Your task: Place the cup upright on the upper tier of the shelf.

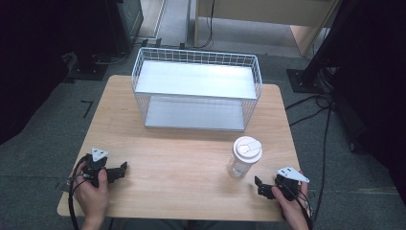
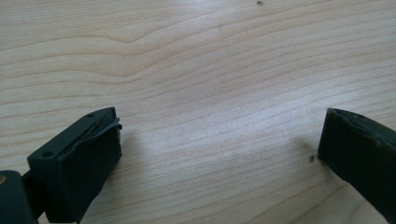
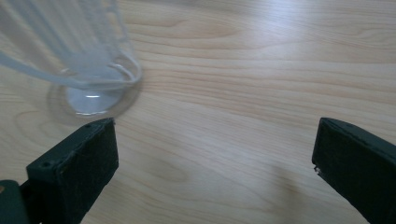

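A clear plastic cup with a white lid stands upright on the wooden table, right of the middle. In the right gripper view its see-through base sits at the upper left, just beyond the left jaw. My right gripper rests near the table's front right, a little right of and nearer than the cup; its jaws stand wide apart over bare wood. At the front left my left gripper is open too, with nothing but wood grain between its jaws.
A white wire basket with a flat shelf inside stands at the back middle of the table. Dark stands and cables lie on the floor to the right and left. The table's front edge runs just under both hands.
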`<state>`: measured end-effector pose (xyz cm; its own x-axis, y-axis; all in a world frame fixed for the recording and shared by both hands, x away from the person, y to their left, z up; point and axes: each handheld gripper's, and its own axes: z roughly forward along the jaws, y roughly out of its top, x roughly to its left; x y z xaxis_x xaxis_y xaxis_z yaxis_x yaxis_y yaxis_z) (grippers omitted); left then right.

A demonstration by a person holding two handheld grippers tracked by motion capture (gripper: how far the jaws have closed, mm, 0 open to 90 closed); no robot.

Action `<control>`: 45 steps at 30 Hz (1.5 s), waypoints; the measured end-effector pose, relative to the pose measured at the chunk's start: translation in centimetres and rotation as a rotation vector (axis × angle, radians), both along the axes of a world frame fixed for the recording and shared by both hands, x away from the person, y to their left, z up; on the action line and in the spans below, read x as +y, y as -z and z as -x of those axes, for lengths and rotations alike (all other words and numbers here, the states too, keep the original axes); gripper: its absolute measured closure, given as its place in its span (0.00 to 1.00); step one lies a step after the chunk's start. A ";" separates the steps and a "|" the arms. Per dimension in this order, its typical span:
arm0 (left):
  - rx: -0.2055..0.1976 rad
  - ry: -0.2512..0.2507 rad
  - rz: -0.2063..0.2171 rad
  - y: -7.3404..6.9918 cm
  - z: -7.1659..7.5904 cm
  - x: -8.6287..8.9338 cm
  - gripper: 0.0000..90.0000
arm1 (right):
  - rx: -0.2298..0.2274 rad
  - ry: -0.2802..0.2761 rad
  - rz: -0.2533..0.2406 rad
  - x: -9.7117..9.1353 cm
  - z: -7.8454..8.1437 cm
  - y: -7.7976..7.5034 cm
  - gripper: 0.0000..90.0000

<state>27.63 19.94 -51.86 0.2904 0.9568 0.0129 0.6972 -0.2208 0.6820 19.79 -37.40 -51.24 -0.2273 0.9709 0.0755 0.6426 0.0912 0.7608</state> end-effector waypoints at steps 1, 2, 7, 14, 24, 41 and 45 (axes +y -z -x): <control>0.000 0.000 0.000 0.0 0.0 0.0 0.00 | 0.000 0.000 0.000 0.0 0.0 0.0 0.00; -0.002 0.004 0.002 0.0 0.0 -0.1 0.00 | -0.002 -0.007 0.000 0.2 0.0 0.0 0.00; -0.001 0.009 0.002 0.0 0.0 -0.2 0.00 | -0.008 -0.027 0.011 1.3 -0.1 -0.1 0.00; 0.001 0.012 -0.001 0.0 0.0 -0.1 0.00 | -0.022 -0.070 -0.011 2.7 -0.1 -0.2 0.00; -0.001 0.009 0.001 0.0 0.0 -0.2 0.00 | -0.030 -0.090 -0.022 3.7 -0.2 -0.4 0.00; 0.001 0.012 -0.002 0.0 0.0 -0.1 0.00 | -0.076 -0.099 -0.098 5.1 -0.8 -2.0 0.01; -0.001 0.010 0.001 0.0 0.0 -0.2 0.00 | -0.092 -0.097 -0.095 5.4 -0.9 -2.7 0.01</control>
<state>27.65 19.78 -51.87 0.2997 0.9539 0.0124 0.6946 -0.2271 0.6826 20.70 -31.99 -48.51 -0.3301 0.9334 0.1408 0.5611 0.0741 0.8244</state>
